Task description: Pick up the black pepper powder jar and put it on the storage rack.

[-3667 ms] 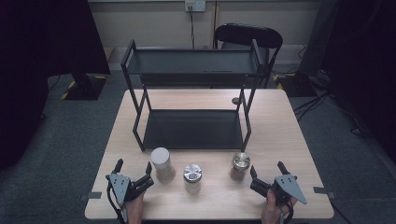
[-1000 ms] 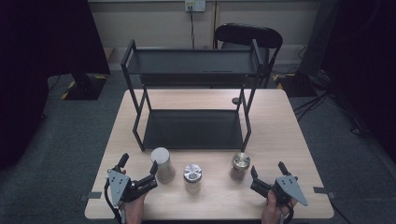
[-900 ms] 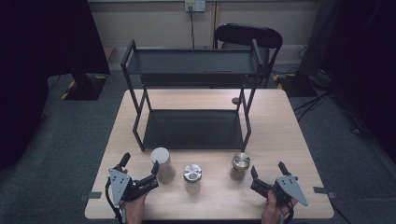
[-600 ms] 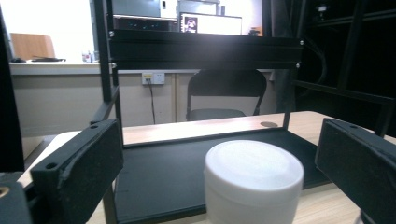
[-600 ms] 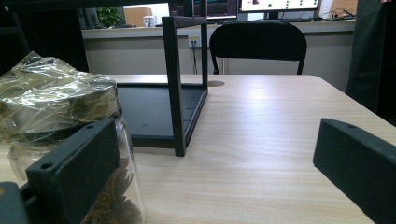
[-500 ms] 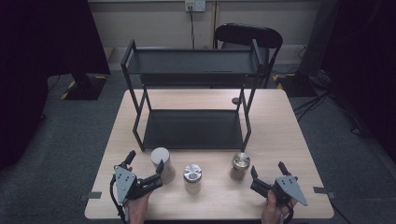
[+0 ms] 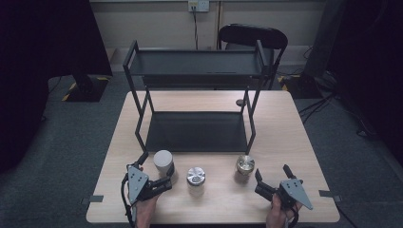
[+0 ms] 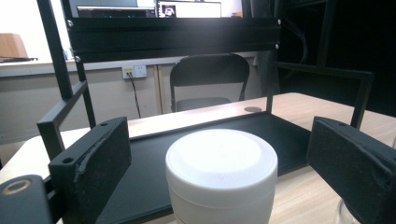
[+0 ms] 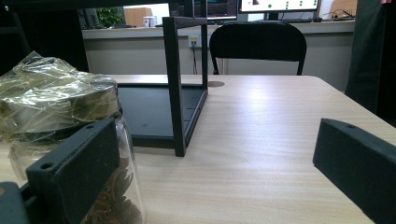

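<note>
A white-lidded jar [image 7: 163, 163] [image 8: 221, 175] stands at the table's front left, just ahead of the black shelf rack [image 7: 197, 130]. My left gripper [image 7: 153, 171] [image 8: 224, 186] is open, its jaws on either side of the jar without touching it. In the middle stands a silver-lidded jar [image 7: 195, 178]. To its right is a gold-lidded glass jar [image 7: 244, 167] [image 9: 65, 140] wrapped in clear film. My right gripper [image 7: 272, 179] [image 9: 219, 186] is open near the front right edge, and the gold-lidded jar stands beside its left jaw.
The rack's lower tray [image 8: 154, 154] [image 9: 154, 107] lies flat on the wooden table [image 7: 285, 137], with an upper shelf [image 7: 195, 64] above. A black chair [image 7: 252, 38] stands behind the table. Bare wood lies to the right of the rack.
My left gripper has moved forward and to the right, so its jaws now sit around the white-lidded jar. The right gripper has stayed put.
</note>
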Tool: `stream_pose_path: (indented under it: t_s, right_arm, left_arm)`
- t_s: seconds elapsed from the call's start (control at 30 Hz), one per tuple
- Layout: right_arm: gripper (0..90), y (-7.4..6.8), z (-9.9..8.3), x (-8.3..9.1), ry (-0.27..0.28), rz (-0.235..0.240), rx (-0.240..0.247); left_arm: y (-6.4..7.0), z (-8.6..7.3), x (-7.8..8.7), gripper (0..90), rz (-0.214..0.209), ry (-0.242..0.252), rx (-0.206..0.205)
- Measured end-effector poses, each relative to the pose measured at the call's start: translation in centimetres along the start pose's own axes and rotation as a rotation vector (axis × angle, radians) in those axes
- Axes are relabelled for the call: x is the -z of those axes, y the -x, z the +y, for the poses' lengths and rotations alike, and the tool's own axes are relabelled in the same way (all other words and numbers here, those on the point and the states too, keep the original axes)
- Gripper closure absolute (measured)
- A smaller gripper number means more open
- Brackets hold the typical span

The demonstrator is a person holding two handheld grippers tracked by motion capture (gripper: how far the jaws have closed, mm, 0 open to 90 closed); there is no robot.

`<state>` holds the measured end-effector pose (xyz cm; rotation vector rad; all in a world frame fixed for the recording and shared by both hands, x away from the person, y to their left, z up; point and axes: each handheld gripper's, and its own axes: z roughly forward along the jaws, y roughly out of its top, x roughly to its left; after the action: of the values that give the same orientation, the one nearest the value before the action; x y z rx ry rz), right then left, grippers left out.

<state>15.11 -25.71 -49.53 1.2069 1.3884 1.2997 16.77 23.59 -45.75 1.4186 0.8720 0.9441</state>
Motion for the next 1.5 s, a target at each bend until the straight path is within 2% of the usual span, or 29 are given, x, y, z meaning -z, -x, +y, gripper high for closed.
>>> stream_pose_path:
  t_s: [0.23,0.73,1.07,1.2,1.5]
  right_arm:
    - [0.0,0.0,-0.1,0.0,0.003,0.002,-0.004]
    - [0.0,0.1,-0.1,0.1,0.005,0.002,-0.003]
    - [0.0,0.1,-0.1,0.1,0.007,0.003,-0.005]
    - [0.0,0.1,-0.1,0.1,0.007,0.003,-0.004]
    - [0.0,0.1,-0.1,0.1,0.006,0.002,-0.005]
  left_arm:
    - [-0.1,-0.2,-0.6,10.6,-0.015,-0.034,0.0]
    - [-0.8,-0.7,-1.7,20.5,-0.031,-0.104,0.031]
    - [-0.7,-0.8,-2.0,28.6,-0.032,-0.13,0.043]
    - [-0.7,-0.9,-2.0,33.5,-0.034,-0.125,0.045]
    - [-0.7,-0.7,-2.1,34.2,-0.037,-0.13,0.044]
